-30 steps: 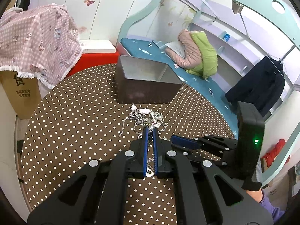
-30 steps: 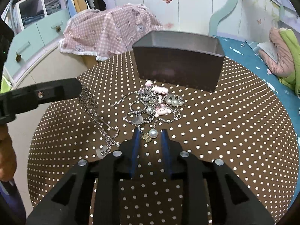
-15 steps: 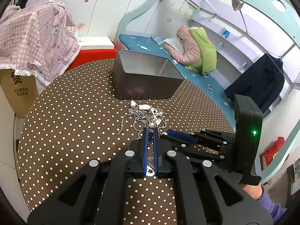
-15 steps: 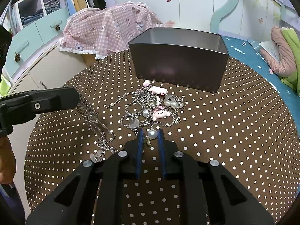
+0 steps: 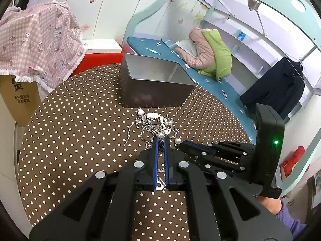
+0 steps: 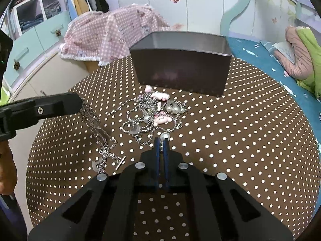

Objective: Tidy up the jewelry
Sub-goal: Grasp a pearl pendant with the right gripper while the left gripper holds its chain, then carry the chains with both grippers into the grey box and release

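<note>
Left gripper (image 5: 160,140): black two-finger tool with blue pads, jaws pressed together on a silver link chain with a toggle bar (image 6: 104,146); chain hanging from the tips down to the tabletop in the right wrist view, running back between the pads in the left wrist view.
Right gripper (image 6: 161,140): same black tool with blue pads, jaws just closed, nipped on something small at the near edge of the jewelry pile; exactly what sits between the pads hard to tell.
Pearl bead (image 6: 165,135): round, pale, touching the right gripper's tips.
Jewelry pile (image 6: 154,114): tangled silver chains, pearls and small pink charms, lying on the table between the grippers and the tin.
Tin box (image 6: 180,66): open rectangular metal container, dark brown outside, silver inside, standing upright just beyond the pile; inside bare as far as visible.
Table (image 6: 250,140): round, covered in brown cloth with white dots.
Surroundings: pink checked cloth (image 5: 38,46) draped over a cardboard box to the left, teal bed (image 5: 160,50) behind.
</note>
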`<state>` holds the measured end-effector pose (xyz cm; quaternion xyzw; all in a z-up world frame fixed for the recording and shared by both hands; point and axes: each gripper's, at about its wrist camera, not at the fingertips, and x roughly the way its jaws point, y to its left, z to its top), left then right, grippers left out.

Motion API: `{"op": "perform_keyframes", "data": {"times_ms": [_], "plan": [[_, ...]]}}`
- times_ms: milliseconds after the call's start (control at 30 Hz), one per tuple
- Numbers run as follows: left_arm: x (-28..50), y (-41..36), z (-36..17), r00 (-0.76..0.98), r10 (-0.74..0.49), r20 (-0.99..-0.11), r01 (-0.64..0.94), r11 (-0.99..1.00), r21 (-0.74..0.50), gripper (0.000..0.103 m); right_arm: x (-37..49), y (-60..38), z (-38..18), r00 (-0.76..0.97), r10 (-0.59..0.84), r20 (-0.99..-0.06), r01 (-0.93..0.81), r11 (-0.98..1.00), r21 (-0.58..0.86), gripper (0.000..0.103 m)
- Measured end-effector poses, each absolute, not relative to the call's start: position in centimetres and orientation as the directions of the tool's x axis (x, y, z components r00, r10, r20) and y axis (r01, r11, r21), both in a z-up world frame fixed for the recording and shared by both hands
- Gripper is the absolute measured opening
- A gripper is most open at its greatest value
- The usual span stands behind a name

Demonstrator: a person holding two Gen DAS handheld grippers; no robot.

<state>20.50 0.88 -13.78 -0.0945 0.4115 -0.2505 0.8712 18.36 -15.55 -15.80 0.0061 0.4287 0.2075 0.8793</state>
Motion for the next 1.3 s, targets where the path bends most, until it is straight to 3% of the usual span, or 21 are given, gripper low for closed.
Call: {"op": "perform_keyframes", "data": {"times_ms": [67,133,167,200,367,467,533,800,1000,1300], "plan": [[20.6,0.9,-13.8,0.537,-0.511,-0.672,0.358,0.859,-0.367,0.005,18.5,-16.0,-15.9,0.531,0.387,-0.754,-0.352,0.91,0.219,0.005],[20.6,0.9,-13.9,0.531,-0.516,-0.672,0.36,0.856,-0.372,0.005,18.5,-16.2,-16.0,0.531,0.382,-0.757,-0.338,0.914,0.224,0.022],[20.5,0.9,-14.0,0.53,-0.517,-0.672,0.36,0.855,-0.373,0.005,18.4,-16.1,-15.9,0.543,0.371,-0.754,-0.332,0.919,0.213,0.038],[20.5,0.8,-14.0,0.528,-0.518,-0.673,0.363,0.854,-0.372,0.005,18.4,-16.1,-15.8,0.551,0.364,-0.751,-0.328,0.922,0.206,0.042],[20.6,0.8,-14.1,0.527,-0.519,-0.673,0.365,0.853,-0.373,0.005,19.1,-15.5,-16.1,0.546,0.359,-0.757,-0.321,0.924,0.206,0.04],[20.7,0.8,-14.1,0.526,-0.521,-0.672,0.364,0.852,-0.375,0.005,19.6,-15.2,-16.0,0.545,0.355,-0.76,-0.326,0.924,0.198,0.027],[20.8,0.7,-14.0,0.527,-0.519,-0.673,0.365,0.853,-0.372,0.005,19.8,-15.0,-15.9,0.55,0.333,-0.766,-0.328,0.93,0.169,0.011],[22.1,-0.2,-10.7,0.559,-0.535,-0.634,0.408,0.843,-0.351,0.005,19.1,-17.0,-13.2,0.578,0.395,-0.714,-0.332,0.913,0.237,0.01],[23.3,-1.6,-4.2,0.606,-0.574,-0.551,0.492,0.815,-0.307,0.005,20.4,-18.8,-7.5,0.636,0.465,-0.616,-0.357,0.885,0.299,0.01],[28.2,-3.3,2.8,0.668,-0.556,-0.494,0.511,0.826,-0.238,0.005,24.9,-19.6,-3.0,0.684,0.488,-0.542,-0.357,0.872,0.335,0.01]]}}
